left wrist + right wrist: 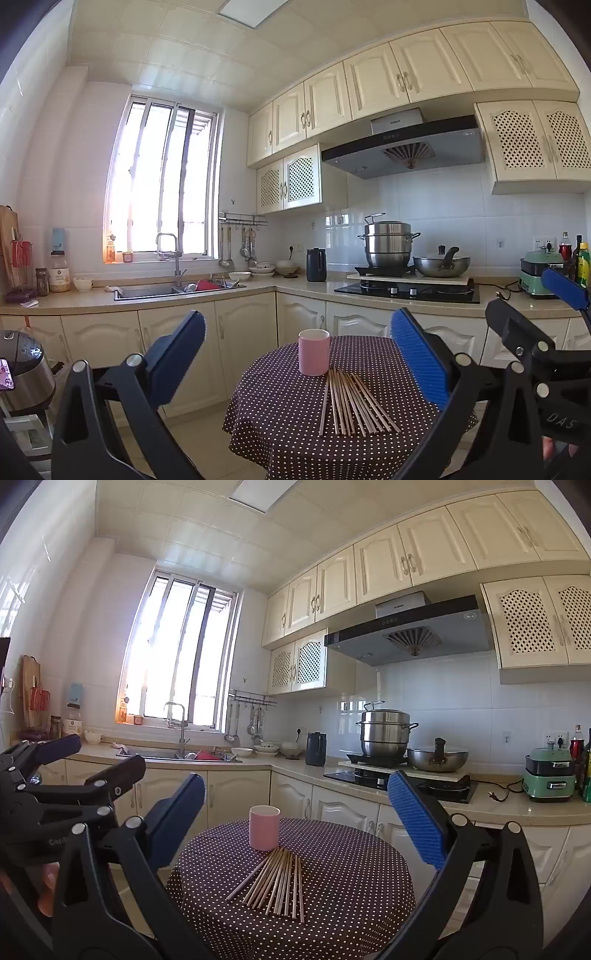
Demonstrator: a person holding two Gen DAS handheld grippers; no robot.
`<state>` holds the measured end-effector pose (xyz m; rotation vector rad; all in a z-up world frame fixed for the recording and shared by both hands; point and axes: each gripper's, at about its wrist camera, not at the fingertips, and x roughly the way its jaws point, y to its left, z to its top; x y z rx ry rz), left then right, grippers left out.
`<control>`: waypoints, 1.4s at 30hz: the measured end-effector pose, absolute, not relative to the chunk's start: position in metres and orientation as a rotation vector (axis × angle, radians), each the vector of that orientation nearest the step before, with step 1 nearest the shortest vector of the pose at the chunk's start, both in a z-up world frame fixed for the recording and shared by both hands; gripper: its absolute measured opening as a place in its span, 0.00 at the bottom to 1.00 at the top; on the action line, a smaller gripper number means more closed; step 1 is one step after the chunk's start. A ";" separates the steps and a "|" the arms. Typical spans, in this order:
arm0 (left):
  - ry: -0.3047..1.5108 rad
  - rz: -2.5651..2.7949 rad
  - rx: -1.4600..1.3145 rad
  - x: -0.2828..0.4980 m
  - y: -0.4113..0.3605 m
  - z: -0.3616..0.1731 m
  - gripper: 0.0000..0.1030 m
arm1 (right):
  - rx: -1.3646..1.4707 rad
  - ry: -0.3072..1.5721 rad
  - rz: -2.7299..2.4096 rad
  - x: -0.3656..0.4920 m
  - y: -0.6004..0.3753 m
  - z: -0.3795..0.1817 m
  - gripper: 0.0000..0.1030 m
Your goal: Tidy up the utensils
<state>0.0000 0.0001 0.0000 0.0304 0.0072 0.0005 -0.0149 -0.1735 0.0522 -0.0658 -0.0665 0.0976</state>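
A pink cup [314, 352] stands upright on a small round table with a dark polka-dot cloth [280, 417]. Several wooden chopsticks [351, 402] lie fanned out on the cloth just in front of the cup. My left gripper [295, 354] is open and empty, held above the table's near edge, with the cup and chopsticks between its blue pads. My right gripper [295, 823] is open and empty too, framing the cup [264, 828] and chopsticks [279, 882]. The right gripper also shows at the right of the left wrist view [532, 306], and the left gripper at the left of the right wrist view [92, 757].
Cream cabinets and a countertop [295, 286] run behind the table, with a sink [177, 290], a dark kettle [316, 264], a stove with steel pots [388, 247] and a green appliance [539, 271]. A rice cooker [22, 369] stands at the left, near the floor.
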 end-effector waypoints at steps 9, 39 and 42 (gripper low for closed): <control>0.008 0.001 0.030 0.000 0.000 0.000 0.96 | -0.063 -0.055 0.100 -0.014 -0.171 0.051 0.94; 0.006 0.005 0.026 -0.001 0.007 0.000 0.96 | -0.060 -0.052 0.102 -0.012 -0.166 0.044 0.94; 0.006 0.004 0.025 -0.002 0.008 0.000 0.96 | -0.061 -0.051 0.101 -0.011 -0.166 0.044 0.94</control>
